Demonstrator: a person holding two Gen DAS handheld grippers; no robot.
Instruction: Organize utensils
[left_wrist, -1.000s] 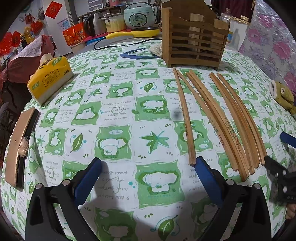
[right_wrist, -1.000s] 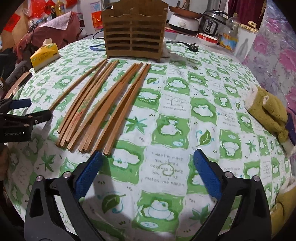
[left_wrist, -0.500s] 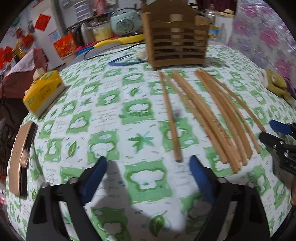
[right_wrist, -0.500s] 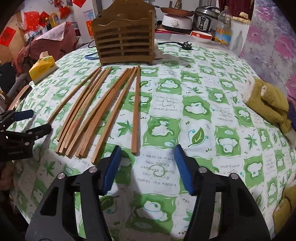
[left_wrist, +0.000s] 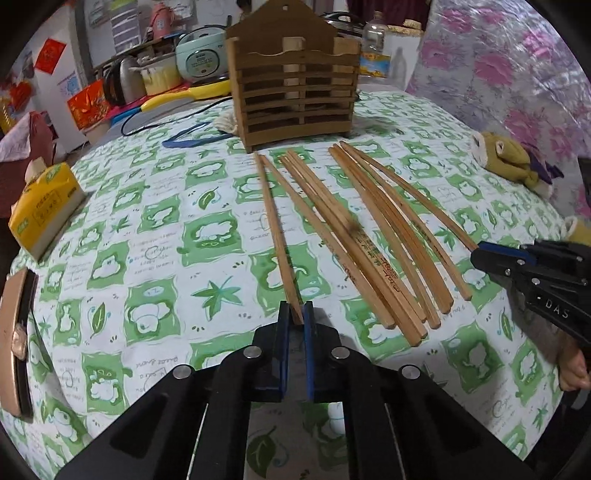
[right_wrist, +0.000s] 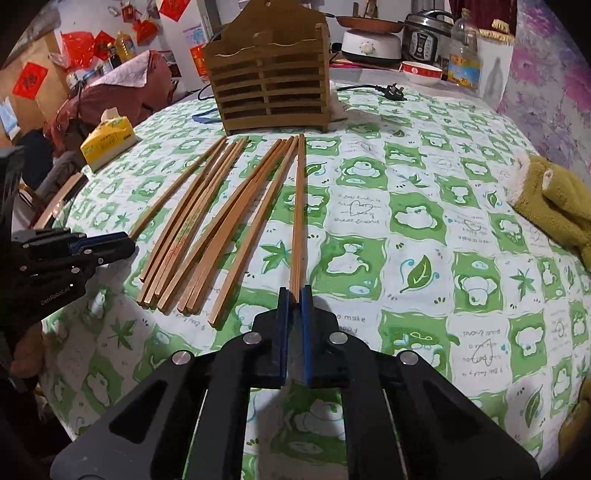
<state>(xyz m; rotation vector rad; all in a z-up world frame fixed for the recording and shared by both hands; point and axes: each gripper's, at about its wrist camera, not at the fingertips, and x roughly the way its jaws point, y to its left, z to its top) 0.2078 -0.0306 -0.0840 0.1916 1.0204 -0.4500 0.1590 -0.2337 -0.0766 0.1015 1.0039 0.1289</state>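
Several wooden chopsticks (left_wrist: 369, 236) lie side by side on the green-and-white tablecloth, pointing at a slatted wooden holder (left_wrist: 295, 92) at the back. My left gripper (left_wrist: 295, 314) is closing, and its blue pads pinch the near end of the leftmost chopstick (left_wrist: 275, 221). My right gripper (right_wrist: 295, 293) is closing too, clamped on the near end of the rightmost chopstick (right_wrist: 298, 214), which lies apart from the bundle (right_wrist: 207, 229). Each gripper shows in the other's view: the right gripper (left_wrist: 484, 256) at the right edge, the left gripper (right_wrist: 123, 243) at the left.
A yellow tissue pack (left_wrist: 44, 206) sits at the table's left. A green plush toy (right_wrist: 554, 206) lies at the right edge. Behind the holder (right_wrist: 269, 92) are a power cord (right_wrist: 369, 90), a blue strap (left_wrist: 192, 138) and kitchen appliances. A tan case (left_wrist: 14, 343) rests at the near left edge.
Both grippers went from wide open to closed, each on a chopstick end. The left one moved over to the leftmost stick; the rightmost stick swung away from the bundle.
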